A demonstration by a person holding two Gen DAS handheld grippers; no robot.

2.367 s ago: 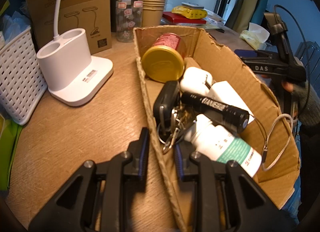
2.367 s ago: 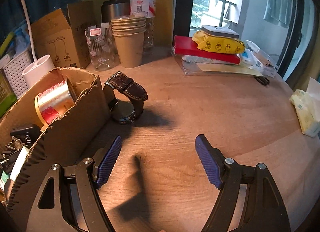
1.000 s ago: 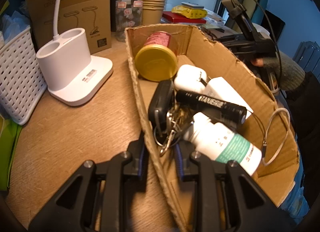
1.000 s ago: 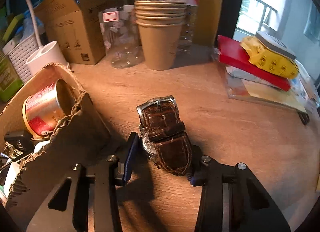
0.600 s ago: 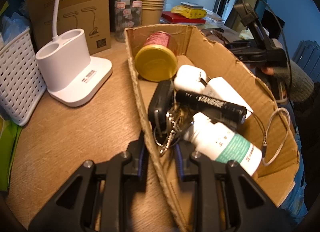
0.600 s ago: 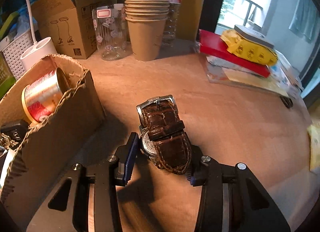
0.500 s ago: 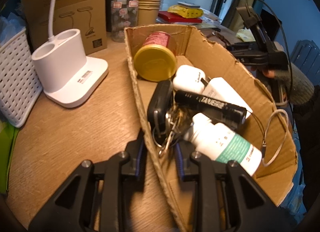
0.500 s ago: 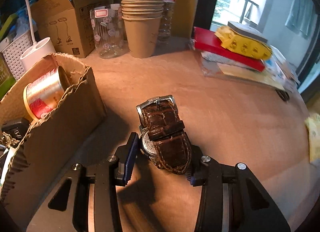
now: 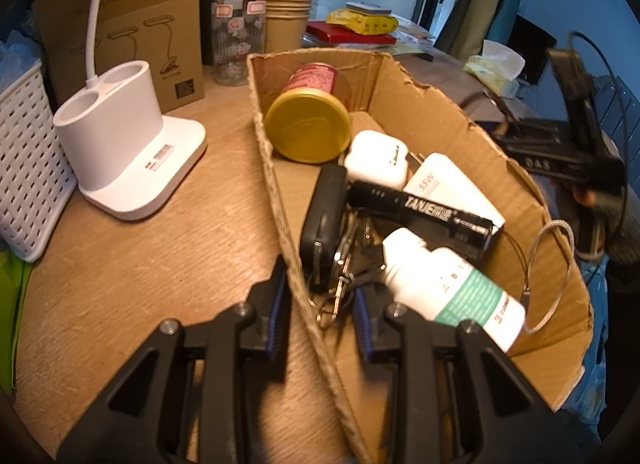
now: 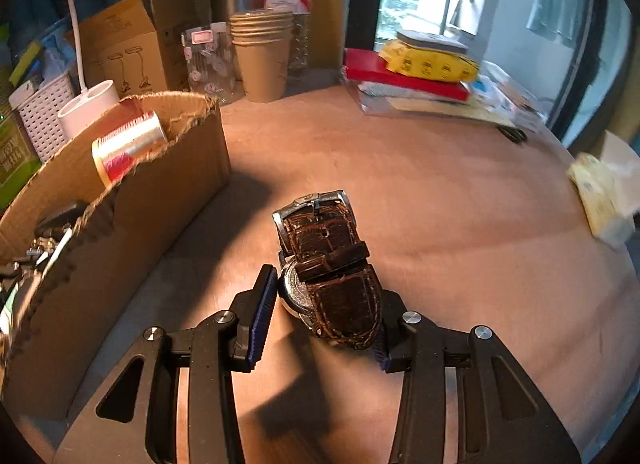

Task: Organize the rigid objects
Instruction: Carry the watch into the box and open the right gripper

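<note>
My right gripper (image 10: 324, 304) is shut on a brown leather watch (image 10: 332, 260) and holds it over the wooden table, just right of the cardboard box (image 10: 168, 199). My left gripper (image 9: 320, 310) straddles the box's near left wall (image 9: 280, 199), one pad outside, one inside, closed on it. In the box lie a gold-lidded can (image 9: 306, 125), two white chargers (image 9: 376, 159), a black flashlight (image 9: 420, 209), a car key with keys (image 9: 324, 219) and a white bottle (image 9: 452, 284). In the left wrist view the right gripper (image 9: 560, 159) shows blurred beyond the box's far wall.
A white lamp base (image 9: 124, 151), a white basket (image 9: 24, 167) and a lamp carton (image 9: 132, 35) stand left of the box. Stacked paper cups (image 10: 262, 59), a glass, bottles and a red book under a yellow packet (image 10: 404, 75) line the back. A tissue pack (image 10: 604, 191) lies far right.
My right gripper has carried the watch back from the paper cups, along the box's outer side. The left gripper and the box have stayed put.
</note>
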